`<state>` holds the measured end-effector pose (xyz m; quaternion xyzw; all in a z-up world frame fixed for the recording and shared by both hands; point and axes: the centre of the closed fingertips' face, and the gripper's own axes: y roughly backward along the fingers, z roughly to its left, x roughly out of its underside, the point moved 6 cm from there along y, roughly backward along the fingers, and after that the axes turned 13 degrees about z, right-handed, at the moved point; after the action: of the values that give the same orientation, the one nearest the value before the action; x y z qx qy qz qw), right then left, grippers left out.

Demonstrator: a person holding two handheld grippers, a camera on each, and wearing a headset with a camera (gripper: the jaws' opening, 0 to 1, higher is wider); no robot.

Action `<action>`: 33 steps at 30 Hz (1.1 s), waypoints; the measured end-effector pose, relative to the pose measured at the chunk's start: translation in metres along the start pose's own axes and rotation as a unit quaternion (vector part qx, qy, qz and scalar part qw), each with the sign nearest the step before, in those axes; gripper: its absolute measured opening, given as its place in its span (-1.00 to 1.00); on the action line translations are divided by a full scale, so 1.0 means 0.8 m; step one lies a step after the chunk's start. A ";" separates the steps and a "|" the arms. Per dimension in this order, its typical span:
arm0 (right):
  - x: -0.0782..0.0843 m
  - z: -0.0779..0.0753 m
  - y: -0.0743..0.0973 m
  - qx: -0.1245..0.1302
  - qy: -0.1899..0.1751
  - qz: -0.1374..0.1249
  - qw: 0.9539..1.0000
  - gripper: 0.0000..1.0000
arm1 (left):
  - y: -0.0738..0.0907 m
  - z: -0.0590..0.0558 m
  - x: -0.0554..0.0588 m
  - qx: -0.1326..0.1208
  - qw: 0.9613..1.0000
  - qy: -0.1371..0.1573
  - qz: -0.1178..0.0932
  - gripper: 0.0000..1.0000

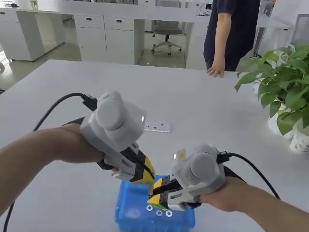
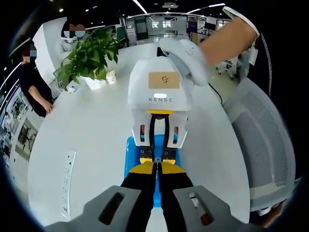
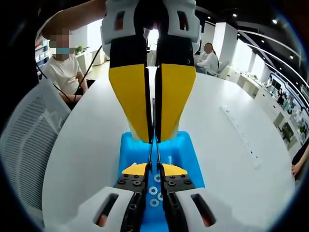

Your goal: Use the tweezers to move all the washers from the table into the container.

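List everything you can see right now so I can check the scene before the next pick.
table: one, white, spans the scene
container: one, blue, on the table below both tongs
washers: at least three, silver, inside the container
tweezers: one, thin and dark, held over the container
power strip: one, white, flat on the table beyond the container
plant: one, green in a white pot, at the table's right side
office chair: one, grey, past the table
bystander: one, dark top, standing at the far edge, one hand on the table
left tongs: yellow-tipped, shut on the tweezers
right tongs: yellow-tipped, shut on the tweezers lower down
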<state>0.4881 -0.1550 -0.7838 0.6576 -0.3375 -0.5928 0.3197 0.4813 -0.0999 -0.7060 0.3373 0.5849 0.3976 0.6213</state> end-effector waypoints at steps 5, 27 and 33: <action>-0.005 0.002 0.006 0.006 -0.003 -0.010 1.000 -0.77 | 0.008 -0.004 -0.005 -0.006 1.000 0.001 -0.007 -0.91; -0.023 0.017 0.019 0.008 -0.005 -0.036 0.999 -0.74 | 0.029 -0.022 -0.013 -0.011 1.000 -0.002 -0.018 -0.91; -0.020 0.023 0.023 0.005 -0.003 -0.030 1.000 -0.80 | 0.030 -0.025 -0.008 -0.011 1.000 0.000 -0.016 -0.91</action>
<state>0.4676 -0.1526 -0.7617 0.6676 -0.3211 -0.6024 0.2973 0.4588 -0.0960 -0.6836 0.3209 0.5864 0.3936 0.6311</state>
